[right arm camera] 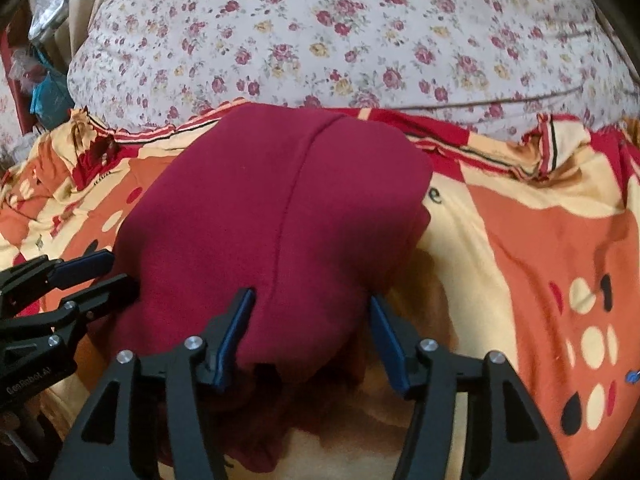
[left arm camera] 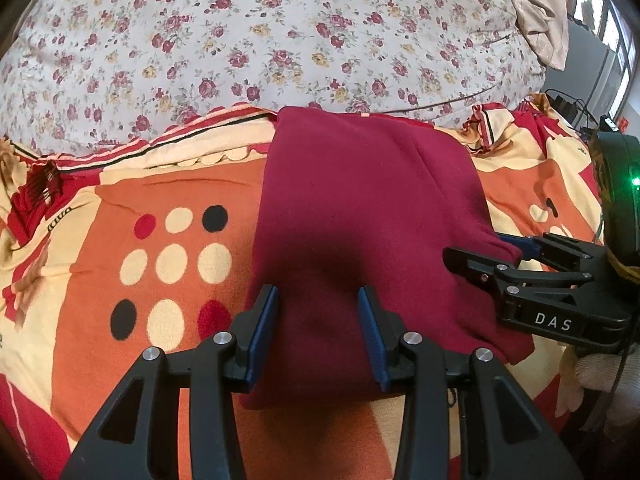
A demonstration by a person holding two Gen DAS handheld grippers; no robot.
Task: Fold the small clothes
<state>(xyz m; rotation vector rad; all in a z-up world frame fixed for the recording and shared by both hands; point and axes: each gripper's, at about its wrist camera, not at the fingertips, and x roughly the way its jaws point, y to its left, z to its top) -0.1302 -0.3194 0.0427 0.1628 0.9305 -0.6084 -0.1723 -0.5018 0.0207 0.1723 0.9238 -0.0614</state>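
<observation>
A dark red garment (left arm camera: 360,200) lies folded into a rough rectangle on the patterned blanket (left arm camera: 160,248). My left gripper (left arm camera: 318,312) hangs over the garment's near left part, with its blue pads apart and smooth cloth showing between them. In the right wrist view it (right arm camera: 108,272) sits at the garment's (right arm camera: 280,200) left edge. My right gripper (right arm camera: 310,320) is open astride the near right corner. Its left pad rests against the cloth and its right pad stands off it. From the left wrist view, that gripper (left arm camera: 492,250) straddles the same corner.
A bulky floral quilt (left arm camera: 280,40) rises just behind the garment. Beige cloth (left arm camera: 536,12) hangs at the far right, and a white-gloved hand (left arm camera: 600,380) holds the right gripper. Clutter (right arm camera: 40,80) sits beyond the bed's left side. Orange blanket stretches to both sides.
</observation>
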